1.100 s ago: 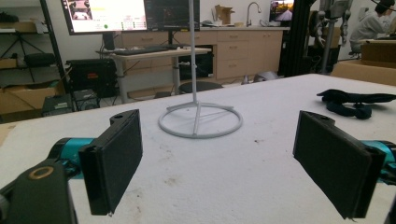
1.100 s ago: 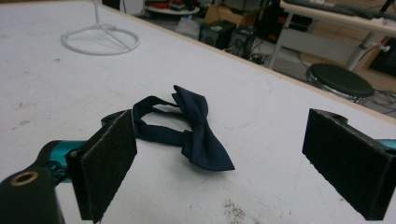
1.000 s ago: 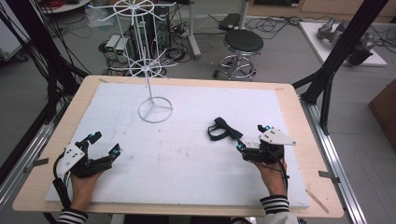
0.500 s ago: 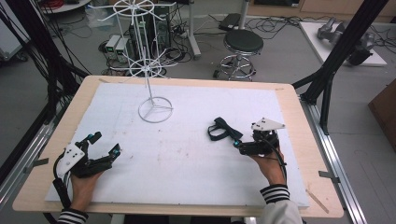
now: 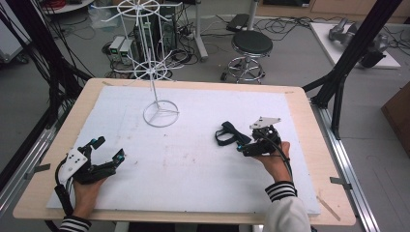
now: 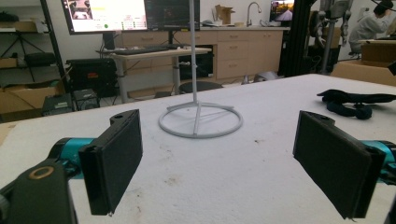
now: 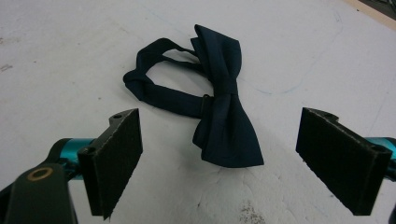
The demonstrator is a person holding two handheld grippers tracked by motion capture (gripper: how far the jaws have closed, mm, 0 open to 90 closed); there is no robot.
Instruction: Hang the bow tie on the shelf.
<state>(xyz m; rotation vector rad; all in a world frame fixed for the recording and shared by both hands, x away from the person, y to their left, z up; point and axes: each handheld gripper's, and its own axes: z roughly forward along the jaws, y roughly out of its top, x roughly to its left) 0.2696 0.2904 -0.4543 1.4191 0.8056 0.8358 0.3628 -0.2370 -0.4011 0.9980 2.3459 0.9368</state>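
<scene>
The dark navy fabric bow tie point(image 7: 223, 107) lies mid-frame on the white foam-topped bench point(image 7: 70, 56), between the right claw's point(image 7: 233, 163) spread jaws, which have just been closing slightly without touching it. Soft, light and floppy, it looks best pinched at its knot.

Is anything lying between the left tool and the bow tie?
No. In the high view, bare white board runs from the left tool to the bow tie.

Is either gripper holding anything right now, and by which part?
Nothing held. The right gripper stands open just short of the bow tie; the left gripper is open too.
</scene>
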